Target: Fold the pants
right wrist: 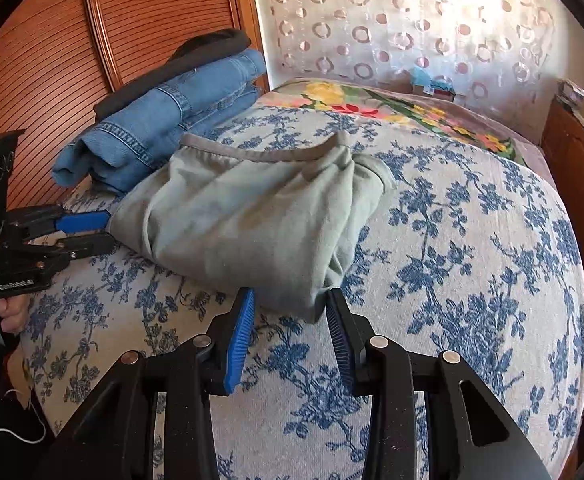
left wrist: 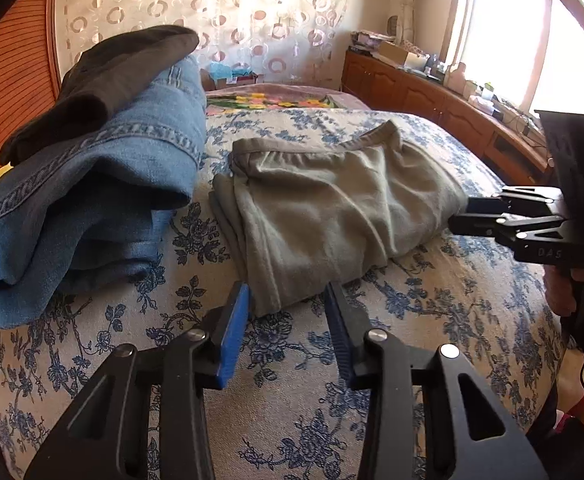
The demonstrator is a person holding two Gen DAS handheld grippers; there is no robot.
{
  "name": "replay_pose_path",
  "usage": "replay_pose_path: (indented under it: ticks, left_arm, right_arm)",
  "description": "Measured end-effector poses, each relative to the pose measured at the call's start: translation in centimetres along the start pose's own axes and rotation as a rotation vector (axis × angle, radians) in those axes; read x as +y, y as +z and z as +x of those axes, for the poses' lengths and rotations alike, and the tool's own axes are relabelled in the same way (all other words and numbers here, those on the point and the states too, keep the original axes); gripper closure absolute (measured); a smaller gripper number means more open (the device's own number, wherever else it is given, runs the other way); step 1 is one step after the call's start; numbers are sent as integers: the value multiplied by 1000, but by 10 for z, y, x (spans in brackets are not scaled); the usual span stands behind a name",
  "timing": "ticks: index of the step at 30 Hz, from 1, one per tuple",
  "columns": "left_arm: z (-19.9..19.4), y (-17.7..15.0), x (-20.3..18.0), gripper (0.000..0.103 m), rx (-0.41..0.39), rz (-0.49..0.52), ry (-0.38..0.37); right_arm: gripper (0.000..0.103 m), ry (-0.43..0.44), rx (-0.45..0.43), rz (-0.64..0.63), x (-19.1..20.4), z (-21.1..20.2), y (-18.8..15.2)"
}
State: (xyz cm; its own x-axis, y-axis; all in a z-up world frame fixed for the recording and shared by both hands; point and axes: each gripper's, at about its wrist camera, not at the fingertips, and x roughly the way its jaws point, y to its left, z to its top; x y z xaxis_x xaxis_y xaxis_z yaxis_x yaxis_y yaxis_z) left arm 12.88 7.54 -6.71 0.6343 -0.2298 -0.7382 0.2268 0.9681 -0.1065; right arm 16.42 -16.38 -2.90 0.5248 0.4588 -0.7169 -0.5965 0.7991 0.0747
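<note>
Grey-green pants (left wrist: 324, 212) lie folded in a compact bundle on the blue-flowered bedspread (left wrist: 432, 320), waistband toward the far side; they also show in the right wrist view (right wrist: 252, 224). My left gripper (left wrist: 288, 300) is open, its blue pads either side of the bundle's near corner. It shows from the side in the right wrist view (right wrist: 96, 232). My right gripper (right wrist: 290, 304) is open at the bundle's opposite corner. It shows in the left wrist view (left wrist: 464, 216), its tips at the pants' right edge.
A stack of folded blue jeans (left wrist: 92, 200) with a dark garment (left wrist: 104, 76) on top sits left of the pants, against a wooden headboard (right wrist: 52, 60). A flowered blanket (right wrist: 392, 108) lies beyond. A wooden cabinet (left wrist: 432, 100) with clutter runs under the window.
</note>
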Motion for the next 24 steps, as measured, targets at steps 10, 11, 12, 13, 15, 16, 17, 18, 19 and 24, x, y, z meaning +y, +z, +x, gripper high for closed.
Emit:
replay_pose_path:
  ticks: [10,11,12,13,15,16,17,18,19,24]
  left_arm:
    - [7,3,1,86,29,13,-6]
    - [6,3,1,91,25,15,-5]
    - [4,3,0,94,18,19,-5]
    - [0,2,0,95,5,25,-2]
    - [-6,0,-2,97,-16,38,9]
    - [-10,-2,-3,97,-22,44,12]
    - [-13,-3,-3,97,-26,47,12]
    - [-15,-5,-4,97,-27,49,8]
    - [-16,-7,-4,97,-27,49,6]
    - [-27,-23,-8,97,-24,45,-11]
  right_arm:
    - [91,-4,-8,-23,1,6,0]
    - [94,3,-11,-19,0,5,0]
    - [94,2,-20,-16,0,2,-1]
    - [95,-6,-32,-12,0,-2,-2]
    - [96,-13,-55,-5,0,-12,-4]
    - [96,-16,-71,0,-1,-18,-5]
    - [96,-28,-84,5,-2,-24,-7]
    - [96,-33,-90,11,-3,-30,-9]
    - [96,-27,-94,16,-3,-35,-13]
    - [96,-28,-91,23,3,-53,-38]
